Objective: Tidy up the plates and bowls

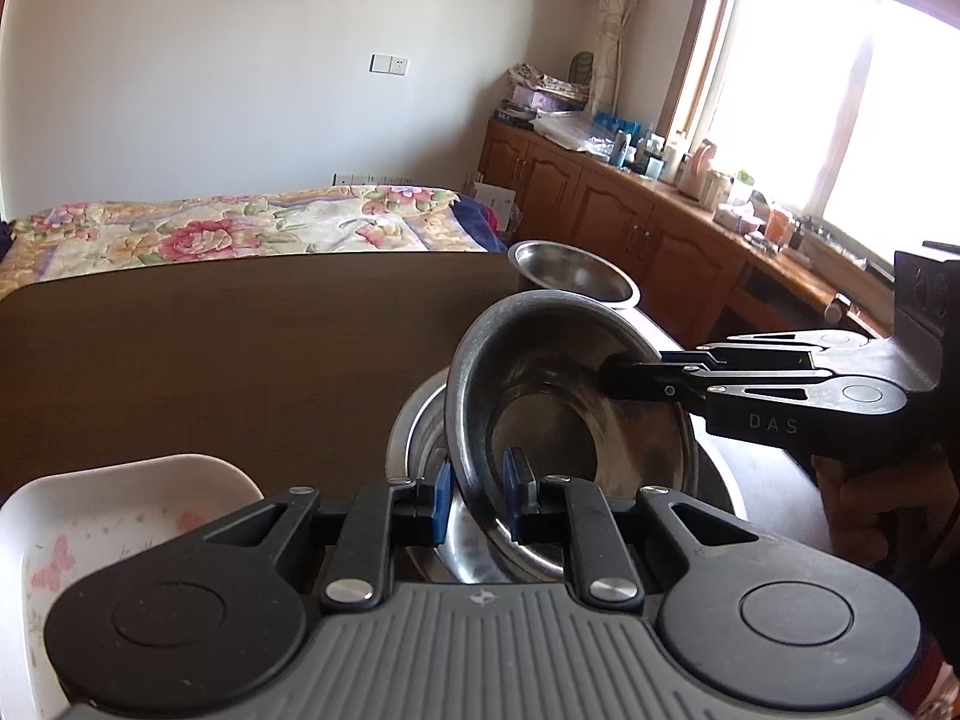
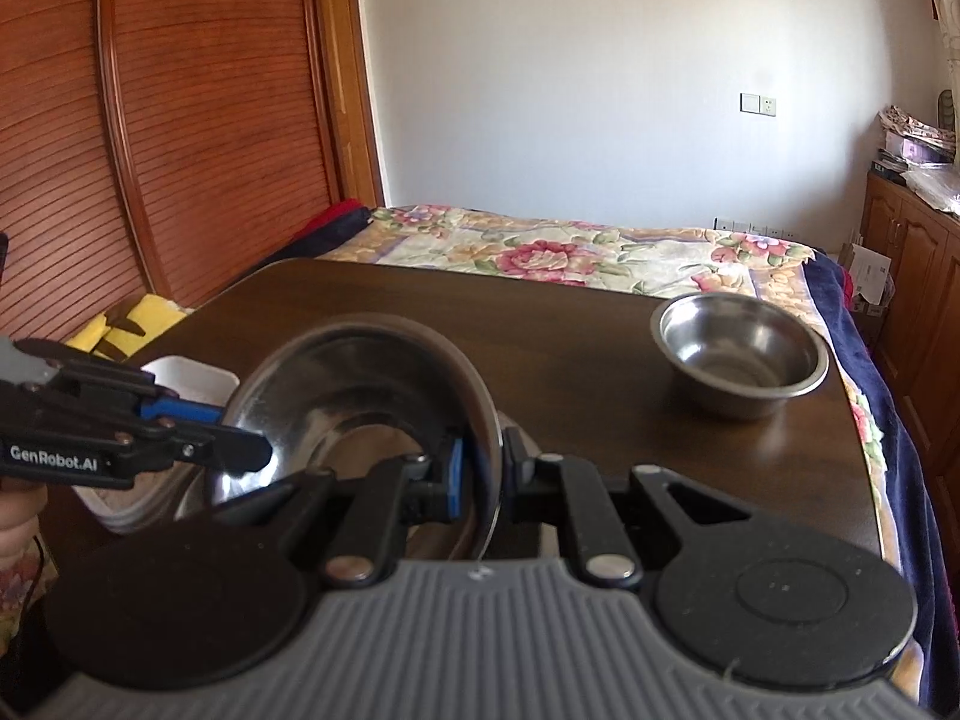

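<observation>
Both grippers pinch one tilted shiny steel bowl (image 1: 558,420).
Left gripper (image 1: 477,495) and right gripper (image 2: 480,468) clamp opposite rims; uneven pull could slip it, clattering onto the steel plate (image 1: 414,420) below.

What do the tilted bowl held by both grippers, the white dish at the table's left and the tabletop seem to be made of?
Tilted bowl: probably stainless steel, silvery with blurred reflections. White dish: likely ceramic or melamine, glossy white with pink floral print; can't tell which. Tabletop: dark wood or wood-look laminate, smooth with a soft sheen.
</observation>
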Demonstrator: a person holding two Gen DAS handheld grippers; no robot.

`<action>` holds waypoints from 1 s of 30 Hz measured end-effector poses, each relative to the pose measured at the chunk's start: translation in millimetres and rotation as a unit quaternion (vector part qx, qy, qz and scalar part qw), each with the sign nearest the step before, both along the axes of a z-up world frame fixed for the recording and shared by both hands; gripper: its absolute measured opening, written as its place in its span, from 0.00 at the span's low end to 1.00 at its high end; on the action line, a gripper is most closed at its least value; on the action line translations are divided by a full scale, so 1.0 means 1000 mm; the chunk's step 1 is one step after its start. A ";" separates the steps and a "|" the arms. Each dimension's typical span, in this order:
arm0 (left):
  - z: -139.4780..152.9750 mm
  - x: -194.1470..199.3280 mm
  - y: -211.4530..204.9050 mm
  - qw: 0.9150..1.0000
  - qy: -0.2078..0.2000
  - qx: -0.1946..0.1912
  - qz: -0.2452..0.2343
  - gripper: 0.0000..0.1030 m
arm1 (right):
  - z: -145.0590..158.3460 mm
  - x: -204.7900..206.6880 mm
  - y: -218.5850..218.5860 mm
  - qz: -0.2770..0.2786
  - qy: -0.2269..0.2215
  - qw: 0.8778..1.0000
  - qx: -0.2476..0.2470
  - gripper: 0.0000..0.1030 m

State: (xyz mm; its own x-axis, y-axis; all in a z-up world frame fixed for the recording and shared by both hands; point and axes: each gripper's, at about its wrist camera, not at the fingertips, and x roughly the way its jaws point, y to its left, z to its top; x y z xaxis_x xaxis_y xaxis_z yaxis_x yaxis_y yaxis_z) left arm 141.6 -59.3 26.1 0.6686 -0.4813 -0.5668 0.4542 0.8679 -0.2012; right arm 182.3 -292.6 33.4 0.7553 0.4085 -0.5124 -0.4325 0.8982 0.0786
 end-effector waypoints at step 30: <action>-0.011 -0.006 -0.006 0.999 -0.014 0.030 -0.001 0.21 | -0.015 -0.006 0.003 0.018 -0.015 0.999 -0.031 0.15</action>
State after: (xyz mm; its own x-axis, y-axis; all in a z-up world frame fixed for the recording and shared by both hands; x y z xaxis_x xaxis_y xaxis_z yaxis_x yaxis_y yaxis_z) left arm 135.9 -65.5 14.9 0.6833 -0.4480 -0.5765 0.4603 0.8772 -0.1361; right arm 176.7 -289.6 18.2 0.7558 0.4050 -0.5145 -0.4668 0.8843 0.0104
